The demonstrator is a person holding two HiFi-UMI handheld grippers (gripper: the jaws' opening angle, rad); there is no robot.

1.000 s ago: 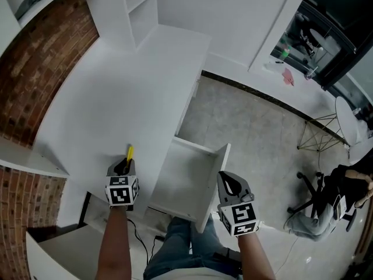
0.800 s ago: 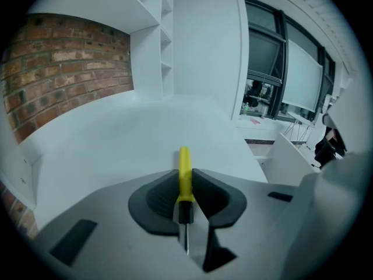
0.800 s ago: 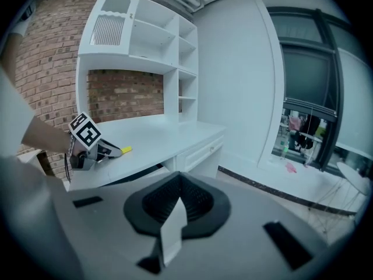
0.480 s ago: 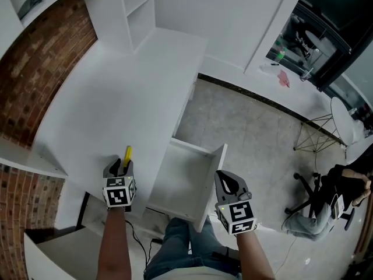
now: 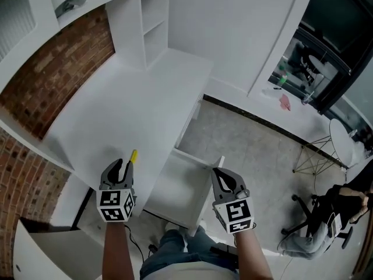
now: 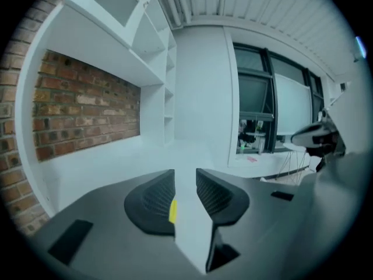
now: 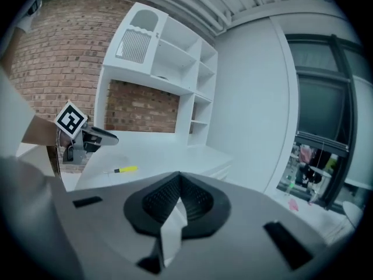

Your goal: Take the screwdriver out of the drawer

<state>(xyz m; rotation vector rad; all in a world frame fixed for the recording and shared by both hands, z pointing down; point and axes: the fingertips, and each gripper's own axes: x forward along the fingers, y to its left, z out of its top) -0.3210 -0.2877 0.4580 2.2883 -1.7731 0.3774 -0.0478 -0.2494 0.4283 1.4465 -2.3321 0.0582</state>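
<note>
Low in the head view, the right gripper (image 5: 219, 178) has its jaws pressed together on nothing by the right edge of the open drawer (image 5: 195, 156). At lower left, the left gripper (image 5: 123, 168) has just eased its jaws inward a little, yet they stand apart and pinch nothing. Just beyond its tips the yellow screwdriver (image 5: 133, 156) lies free on the white desk (image 5: 134, 109), so the taking-out looks done; the next move calls only for drawing the left gripper clear without nudging the tool.

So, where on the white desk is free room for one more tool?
The desk is bare from the brick wall to its right edge, up to the shelf unit. The open drawer looks empty too. Only the near corner is busy: the yellow screwdriver lies there by the left claw.
</note>
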